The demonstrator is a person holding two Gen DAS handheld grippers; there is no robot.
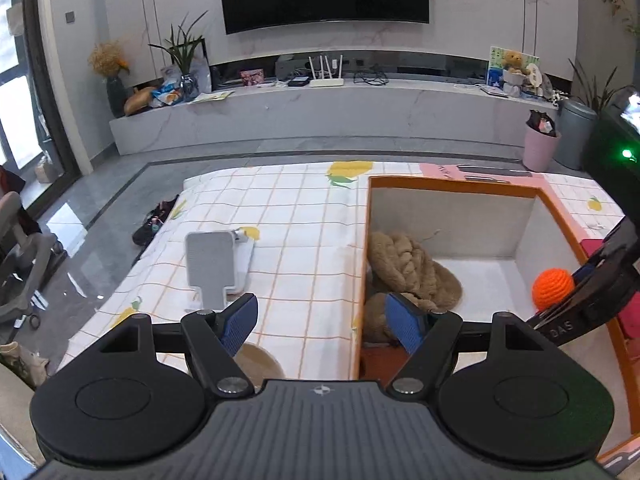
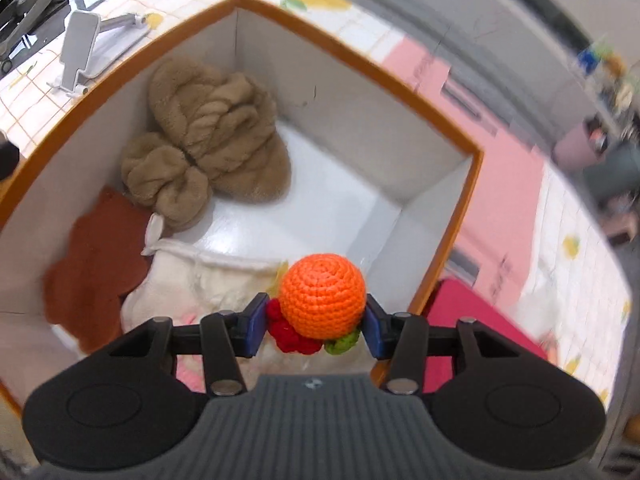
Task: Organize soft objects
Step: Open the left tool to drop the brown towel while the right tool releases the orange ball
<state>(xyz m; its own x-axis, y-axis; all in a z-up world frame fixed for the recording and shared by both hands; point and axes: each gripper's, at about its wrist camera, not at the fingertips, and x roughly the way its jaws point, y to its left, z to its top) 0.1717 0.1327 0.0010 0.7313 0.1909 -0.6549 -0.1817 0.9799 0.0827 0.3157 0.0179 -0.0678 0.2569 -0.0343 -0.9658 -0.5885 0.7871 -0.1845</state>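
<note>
My right gripper [image 2: 316,322] is shut on an orange crocheted ball [image 2: 322,296] with red and green crochet bits below it, and holds it over the near side of an open orange-rimmed white box [image 2: 478,152]. In the box lie a tan plush toy [image 2: 216,128], a rust-brown cloth [image 2: 96,256] and a cream plush [image 2: 192,288]. My left gripper [image 1: 322,322] is open and empty above the box's left rim [image 1: 366,240]. The left wrist view also shows the tan plush [image 1: 412,268], the orange ball [image 1: 553,282] and the right gripper [image 1: 600,280] holding it.
The box sits on a checked cloth with lemon prints [image 1: 288,216]. A grey phone stand [image 1: 212,268] stands left of the box; the right wrist view shows it too [image 2: 80,48]. A pink mat [image 2: 500,168] and a red item [image 2: 480,320] lie right of the box.
</note>
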